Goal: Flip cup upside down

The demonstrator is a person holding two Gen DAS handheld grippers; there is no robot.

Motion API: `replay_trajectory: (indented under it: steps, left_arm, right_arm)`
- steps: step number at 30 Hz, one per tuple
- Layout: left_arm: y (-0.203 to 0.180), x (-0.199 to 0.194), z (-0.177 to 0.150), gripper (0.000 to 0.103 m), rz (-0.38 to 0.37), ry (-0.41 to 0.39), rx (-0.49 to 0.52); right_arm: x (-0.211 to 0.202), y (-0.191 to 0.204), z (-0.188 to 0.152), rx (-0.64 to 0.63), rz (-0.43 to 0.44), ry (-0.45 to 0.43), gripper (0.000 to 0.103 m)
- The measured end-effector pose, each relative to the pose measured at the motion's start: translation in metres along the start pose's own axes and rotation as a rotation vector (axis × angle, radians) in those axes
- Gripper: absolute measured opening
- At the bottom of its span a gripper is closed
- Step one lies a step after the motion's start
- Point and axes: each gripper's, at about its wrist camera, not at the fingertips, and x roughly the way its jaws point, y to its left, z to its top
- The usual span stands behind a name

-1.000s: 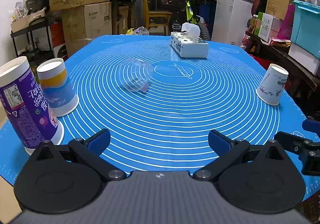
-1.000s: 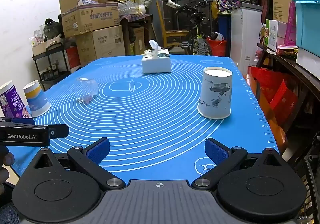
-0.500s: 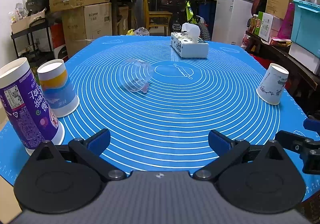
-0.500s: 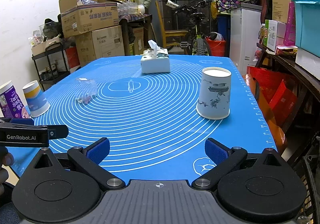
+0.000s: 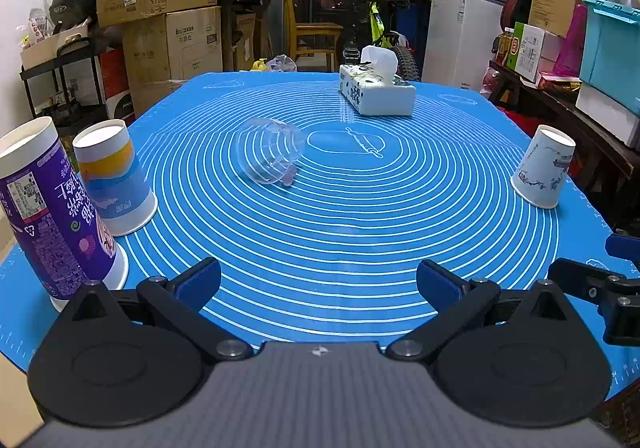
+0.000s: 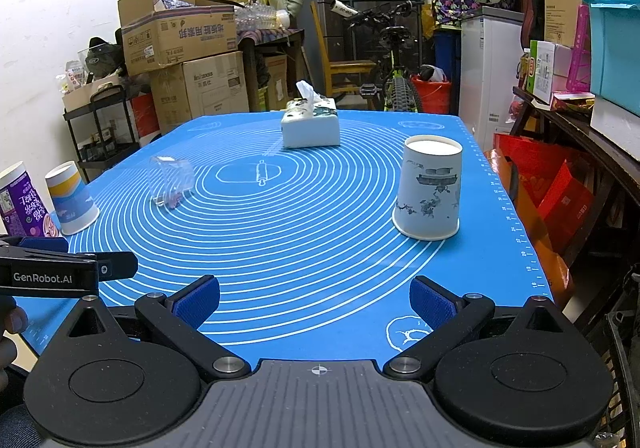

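A clear plastic cup (image 5: 270, 155) lies on its side near the middle of the blue mat (image 5: 340, 220); it also shows in the right wrist view (image 6: 172, 186). Three paper cups stand upside down: a purple one (image 5: 48, 216), a yellow-and-blue one (image 5: 114, 178) at the left, and a white one with ink drawings (image 5: 542, 168) at the right, close ahead in the right wrist view (image 6: 430, 188). My left gripper (image 5: 318, 280) is open and empty at the mat's near edge. My right gripper (image 6: 314, 300) is open and empty at the near right edge.
A white tissue box (image 5: 376, 92) stands at the far side of the mat. Cardboard boxes (image 5: 160, 8), a bicycle (image 6: 396, 80), a white cabinet (image 5: 460, 32) and shelves with boxes (image 5: 600, 48) surround the table.
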Motion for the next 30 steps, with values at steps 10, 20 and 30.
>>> replay_trajectory:
  steps: [10,20,30]
  left_arm:
    - [0.0,-0.0002,0.0,0.103,0.001,0.001,0.002]
    - [-0.0004,-0.0002,-0.0001,0.103,-0.001,0.001,0.009]
    - [-0.0001,-0.0002,0.0001,0.103,-0.003,0.003,0.009]
  right_arm:
    - [0.0,0.0002,0.0006,-0.002,-0.002,-0.002,0.101]
    - [-0.0005,0.0012,0.0013,-0.004,-0.004,-0.002,0.101]
    - [0.0003,0.0012,0.0015,-0.006,-0.004,-0.002,0.101]
